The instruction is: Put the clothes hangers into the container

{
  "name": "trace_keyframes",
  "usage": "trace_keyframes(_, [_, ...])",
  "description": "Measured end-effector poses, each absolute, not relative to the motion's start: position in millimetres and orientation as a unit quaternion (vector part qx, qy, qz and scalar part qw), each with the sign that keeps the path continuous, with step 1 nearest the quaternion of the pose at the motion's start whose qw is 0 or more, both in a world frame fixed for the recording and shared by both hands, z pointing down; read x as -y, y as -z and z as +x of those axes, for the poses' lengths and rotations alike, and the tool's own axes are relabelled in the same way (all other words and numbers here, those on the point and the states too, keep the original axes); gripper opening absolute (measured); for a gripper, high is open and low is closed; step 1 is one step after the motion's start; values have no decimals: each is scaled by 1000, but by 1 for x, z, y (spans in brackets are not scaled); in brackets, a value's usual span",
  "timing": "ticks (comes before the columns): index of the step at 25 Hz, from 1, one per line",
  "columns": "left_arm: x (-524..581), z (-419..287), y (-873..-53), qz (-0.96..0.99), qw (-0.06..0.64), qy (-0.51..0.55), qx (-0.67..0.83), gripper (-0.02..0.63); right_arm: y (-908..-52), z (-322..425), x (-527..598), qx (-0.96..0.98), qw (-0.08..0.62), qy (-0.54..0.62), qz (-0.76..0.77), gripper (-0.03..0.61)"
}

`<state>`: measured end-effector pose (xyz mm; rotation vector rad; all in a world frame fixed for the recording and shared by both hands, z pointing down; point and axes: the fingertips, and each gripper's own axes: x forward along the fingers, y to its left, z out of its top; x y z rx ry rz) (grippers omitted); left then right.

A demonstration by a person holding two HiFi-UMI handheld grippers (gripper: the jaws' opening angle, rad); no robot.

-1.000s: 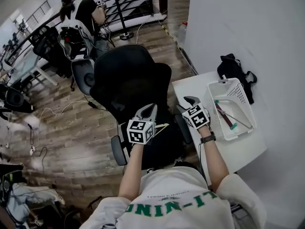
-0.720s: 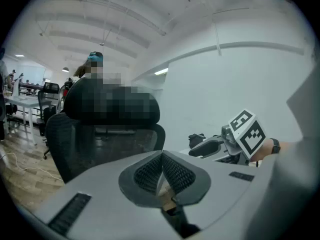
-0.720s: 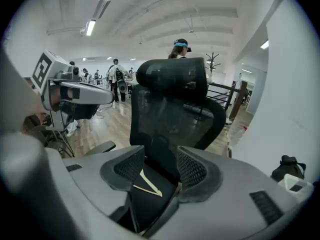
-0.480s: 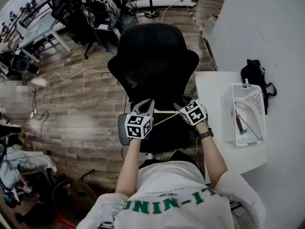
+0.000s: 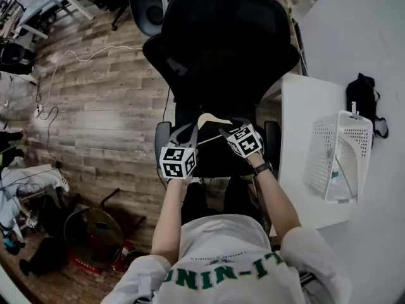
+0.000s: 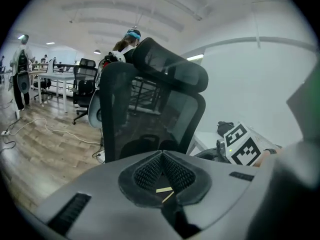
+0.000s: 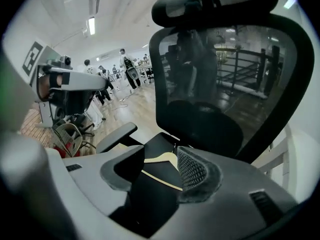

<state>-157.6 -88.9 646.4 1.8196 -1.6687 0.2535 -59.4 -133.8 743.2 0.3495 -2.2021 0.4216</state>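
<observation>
Left gripper (image 5: 188, 130): pads pressed together at the tips in its own view (image 6: 162, 155); nothing seen pinched; slivers of pale wood visible through the small gap behind the tips
Right gripper (image 5: 226, 132): jaws spread apart (image 7: 159, 154); pads clear of everything; aimed steeply down at the chair seat (image 5: 212, 160)
Wooden hanger (image 5: 214, 120): lying flat on the seat; just ahead of both grippers' tips, between the two; framed between the right gripper's spread jaws (image 7: 161, 158), shoulder farther off, thin lower bar nearer; contact with either gripper not clear from the head view
Office chair (image 5: 221, 43): black, directly ahead of both grippers; mesh back rising beyond the hanger
White basket (image 5: 324, 160): well off to the right gripper's right, standing on the white table (image 5: 300, 132); thin items inside, too small to name
Black bag (image 5: 364, 97): beyond the basket, farther again from the right gripper; touching or just beside the basket's far end, hard to say which
</observation>
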Motion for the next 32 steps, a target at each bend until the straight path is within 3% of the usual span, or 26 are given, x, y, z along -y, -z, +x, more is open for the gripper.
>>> trace_keyframes(10, [101, -186, -783, 677, 374, -100, 626, 14, -935, -101, 144, 850, 483, -181, 112, 224])
trace_keyframes(14, [111, -188, -837, 670, 389, -108, 624, 14, -1020, -103, 160, 833, 521, -158, 98, 278])
trace_keyframes(22, [112, -193, -892, 662, 412, -115, 616, 14, -1101, -99, 164, 801, 582, -126, 67, 274])
trace_keyframes(25, [110, -198, -893, 660, 412, -113, 618, 14, -1106, -96, 165, 790, 598, -114, 74, 245])
trace_keyframes(26, [110, -201, -892, 659, 413, -112, 619, 14, -1106, -95, 164, 787, 604, -107, 70, 183])
trace_keyframes(32, [107, -205, -885, 657, 413, -105, 622, 14, -1099, -83, 149, 772, 624, -107, 62, 117])
